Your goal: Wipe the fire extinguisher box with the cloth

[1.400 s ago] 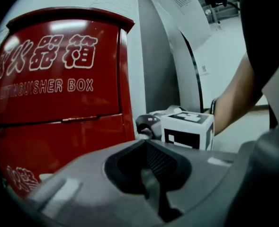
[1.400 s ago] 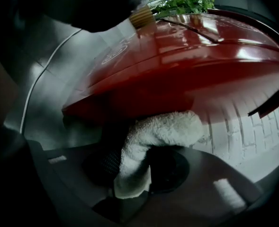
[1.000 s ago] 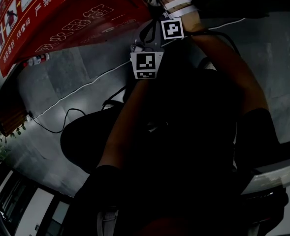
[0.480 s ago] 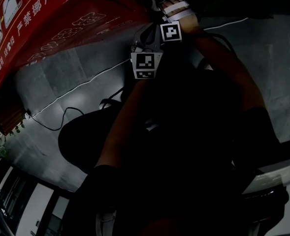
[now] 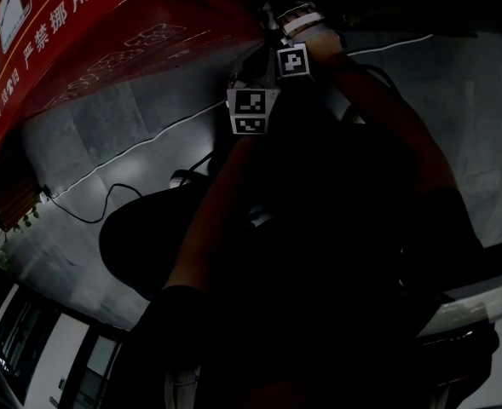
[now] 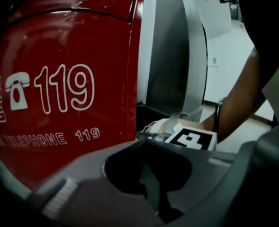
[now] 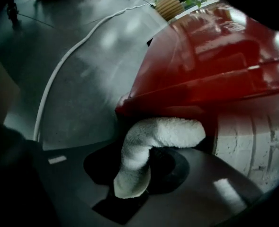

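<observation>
**Where the white terry cloth (image 7: 153,131) meets the red metal fire extinguisher box (image 7: 215,65)**

Because it is soft and limp, the cloth will likely fold and drag rather than push. It is best pinched at one end with a short length left free. The box looks stiff and smooth, probably slick under a wipe, and heavy enough to stay put.

The right gripper (image 7: 130,193) has its jaws clamped on the cloth's lower end. The free end bends over to the right and lies against the underside of the box's lower edge, beside a white-painted brick wall (image 7: 248,141).

The left gripper (image 6: 160,193) has its jaws together with nothing between them, close before the box's front panel printed with 119.

From the head view, both grippers sit near each other beside the box, above a grey floor (image 5: 131,143) crossed by a thin white cable (image 5: 140,149).
</observation>
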A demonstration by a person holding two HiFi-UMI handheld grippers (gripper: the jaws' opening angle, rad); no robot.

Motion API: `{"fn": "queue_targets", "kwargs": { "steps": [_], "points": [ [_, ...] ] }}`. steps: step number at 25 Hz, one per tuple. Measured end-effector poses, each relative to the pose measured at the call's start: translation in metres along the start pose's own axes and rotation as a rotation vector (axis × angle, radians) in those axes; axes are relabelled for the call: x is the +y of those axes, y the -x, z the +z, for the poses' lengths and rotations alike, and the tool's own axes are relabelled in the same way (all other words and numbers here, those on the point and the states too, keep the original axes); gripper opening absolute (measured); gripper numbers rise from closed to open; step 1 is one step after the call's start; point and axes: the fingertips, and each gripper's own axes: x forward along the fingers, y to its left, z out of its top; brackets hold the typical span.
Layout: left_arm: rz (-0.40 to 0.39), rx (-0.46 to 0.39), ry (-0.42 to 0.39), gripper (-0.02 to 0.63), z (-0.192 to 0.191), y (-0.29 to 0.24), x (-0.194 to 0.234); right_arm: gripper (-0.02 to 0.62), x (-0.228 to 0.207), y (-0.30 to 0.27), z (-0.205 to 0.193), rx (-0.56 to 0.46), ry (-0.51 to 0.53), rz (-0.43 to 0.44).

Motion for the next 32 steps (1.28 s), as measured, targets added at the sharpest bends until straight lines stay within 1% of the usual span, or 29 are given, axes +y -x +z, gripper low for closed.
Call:
{"fn": "queue_targets", "kwargs": {
  "steps": [3,6,9,12,14,17,19,21,24,28,32],
  "points": [
    [0.002,-0.001,-0.003,0.000,0.002,0.002,0.001,0.132,0.014,-0.006,-0.001,0.038,0.054,0.049],
    [0.002,-0.002,-0.004,0.000,0.003,0.006,0.003,0.133,0.021,-0.007,-0.001,0.053,0.061,0.097],
    [0.009,-0.013,0.001,0.000,0.009,0.014,0.007,0.138,0.021,0.000,-0.005,0.065,0.010,0.133],
    [0.022,-0.043,0.006,0.000,0.020,0.025,0.013,0.143,0.010,0.016,-0.014,0.072,-0.111,0.136],
    [0.025,-0.068,0.003,0.000,0.030,0.034,0.016,0.144,-0.004,0.029,-0.019,0.068,-0.200,0.112],
    [0.025,-0.108,0.000,0.000,0.046,0.049,0.018,0.146,-0.031,0.059,-0.020,0.035,-0.349,0.060],
    [0.023,-0.138,-0.001,0.000,0.060,0.060,0.017,0.146,-0.048,0.082,-0.023,0.020,-0.414,0.014],
    [0.013,-0.177,-0.010,0.000,0.079,0.072,0.015,0.147,-0.066,0.107,-0.031,0.018,-0.435,-0.044],
    [-0.015,-0.238,-0.040,0.000,0.107,0.094,0.008,0.147,-0.092,0.145,-0.040,0.013,-0.426,-0.128],
    [-0.045,-0.292,-0.075,0.000,0.139,0.129,0.002,0.150,-0.120,0.200,-0.040,-0.005,-0.437,-0.210],
    [-0.049,-0.360,-0.129,0.000,0.178,0.169,0.004,0.150,-0.152,0.261,-0.031,-0.035,-0.451,-0.274]
  ]
}}
